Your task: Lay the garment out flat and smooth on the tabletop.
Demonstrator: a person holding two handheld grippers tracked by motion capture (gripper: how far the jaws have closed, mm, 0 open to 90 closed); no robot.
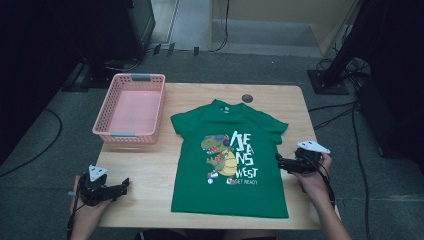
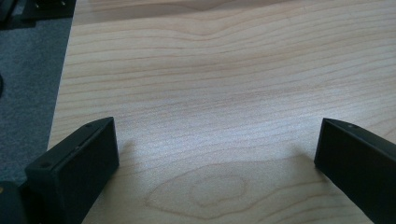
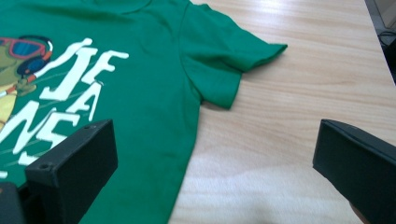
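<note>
left gripper (image 1: 122,187): low at the wooden desk's (image 1: 150,165) front-left corner, jaws wide apart | right gripper (image 1: 281,161): at the green dinosaur T-shirt's (image 1: 227,165) right side, jaws wide apart

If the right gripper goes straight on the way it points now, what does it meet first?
Most likely the green T-shirt. The right gripper, jaws open, points across the table at the shirt's side edge, just below the sleeve. Its height above the wood is unclear, so it might slide over the cloth.
</note>
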